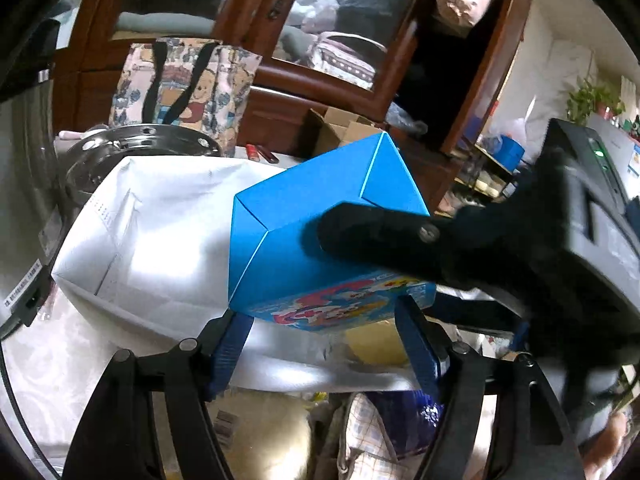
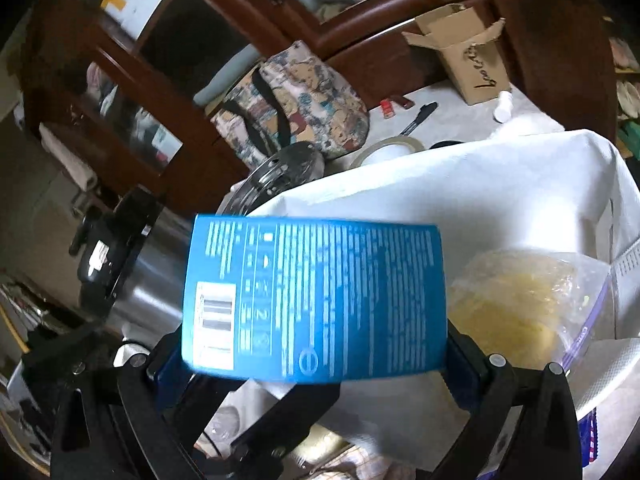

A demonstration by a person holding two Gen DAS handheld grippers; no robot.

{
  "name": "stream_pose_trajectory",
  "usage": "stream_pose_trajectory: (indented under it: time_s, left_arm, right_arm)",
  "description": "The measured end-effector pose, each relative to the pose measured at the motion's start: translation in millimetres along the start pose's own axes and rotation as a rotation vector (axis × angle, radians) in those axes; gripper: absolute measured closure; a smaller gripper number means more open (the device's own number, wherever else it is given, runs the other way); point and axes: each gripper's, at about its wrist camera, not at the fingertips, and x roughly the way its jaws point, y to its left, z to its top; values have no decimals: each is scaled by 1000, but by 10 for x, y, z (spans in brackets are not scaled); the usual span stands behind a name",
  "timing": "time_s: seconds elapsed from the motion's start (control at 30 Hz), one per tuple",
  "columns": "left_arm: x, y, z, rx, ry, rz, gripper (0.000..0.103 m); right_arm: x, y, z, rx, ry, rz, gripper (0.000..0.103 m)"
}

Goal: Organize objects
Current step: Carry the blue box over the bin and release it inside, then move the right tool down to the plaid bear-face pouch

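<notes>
While the right gripper (image 2: 316,368) clamps the blue box (image 2: 316,300) above the white bag (image 2: 460,184), the left gripper (image 1: 324,340) gapes empty underneath it; lowering the box in seems next.

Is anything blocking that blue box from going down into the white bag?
Nothing visible blocks it. The blue cardboard box, held by the right gripper, hangs over the white paper bag; a clear bag of yellow noodles lies inside.
</notes>
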Motion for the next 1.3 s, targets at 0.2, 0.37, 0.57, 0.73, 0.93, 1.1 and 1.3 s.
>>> stream_pose_trajectory:
  time_s: [0.2,0.37,0.57,0.73,0.93,1.1,1.3]
  left_arm:
    - [72,180,80,-91,-48,148,44]
    - [5,163,59,-74,-26,76,44]
    - [-93,68,-16,-9,-1,45,44]
    - [-245,-18,-36,57,31,53,44]
    - [-527,120,-191,36,37,-4,44]
    - [-650,180,-471,46,26,18,44]
    - [-783,299,-690,8,36,-67,44]
  right_arm:
    - [22,45,-101,-13,81,28,10]
    - [-104,11,-100,-17,51,14,10]
    - [-259,-26,-74,-15,-3,-40,10]
    - [-443,-4,-93,-36,-51,-69,11]
    - [-623,-49,-302,-51,-89,-54,11]
    - [-655,-180,-582,-30,-64,13,12]
    - [-683,-229,-848,-38,-28,104,12]
